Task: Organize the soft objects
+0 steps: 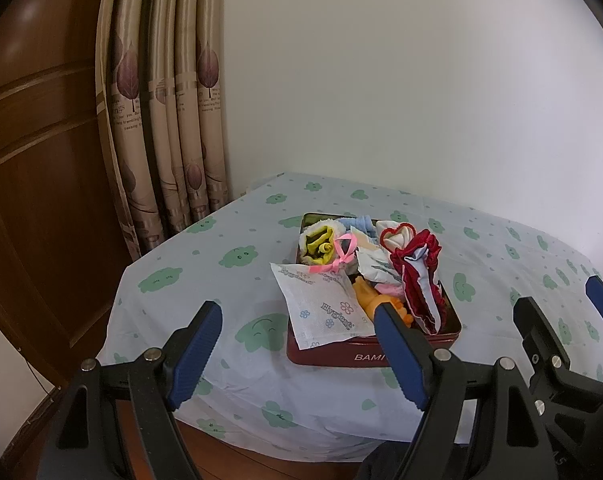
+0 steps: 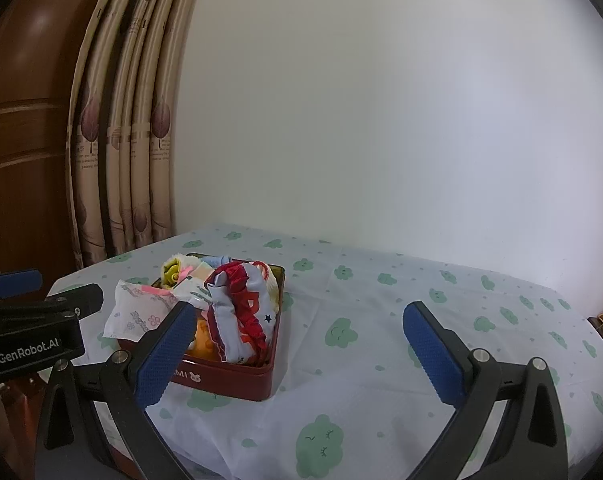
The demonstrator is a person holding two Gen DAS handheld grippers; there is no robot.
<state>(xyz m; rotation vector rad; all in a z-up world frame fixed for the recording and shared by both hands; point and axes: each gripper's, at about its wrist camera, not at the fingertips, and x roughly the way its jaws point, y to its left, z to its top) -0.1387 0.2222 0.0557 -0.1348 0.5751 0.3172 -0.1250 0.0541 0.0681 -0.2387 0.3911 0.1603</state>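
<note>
Left wrist view: the left gripper (image 1: 297, 354), black-framed with ribbed blue pads (image 1: 195, 354), hangs released and empty, jaws spread wide, above the near edge of a table covered by a pale blue cloth printed with green smiling clouds (image 1: 173, 280). On the cloth stands a shallow dark red rectangular metal tin (image 1: 333, 354) with white lettering on its front wall, packed with soft objects. At its far left corner sits a rolled yellow-and-white towel (image 1: 315, 242); beside that, a pink ribbon bow (image 1: 341, 256). A white sachet printed with small flowers (image 1: 321, 306) overhangs the tin's near left rim. A red-ruffled white fabric piece (image 1: 419, 276) lies along the right side, and an orange soft toy (image 1: 371, 300) is partly hidden behind the right finger. The right gripper (image 1: 563, 308) shows at the right edge of this view.

Right wrist view: the right gripper (image 2: 297, 354) is likewise released and empty, its left finger (image 2: 165, 356) overlapping the tin (image 2: 237, 380), its right finger over bare tablecloth (image 2: 381, 312). The ruffled fabric (image 2: 241, 312) mounds above the rim. Part of the left gripper (image 2: 45, 292) shows at the left. A beige leaf-patterned curtain (image 2: 113, 152) and a brown wooden panel (image 2: 21, 120) stand behind the table, beside a plain white wall (image 2: 381, 120).
</note>
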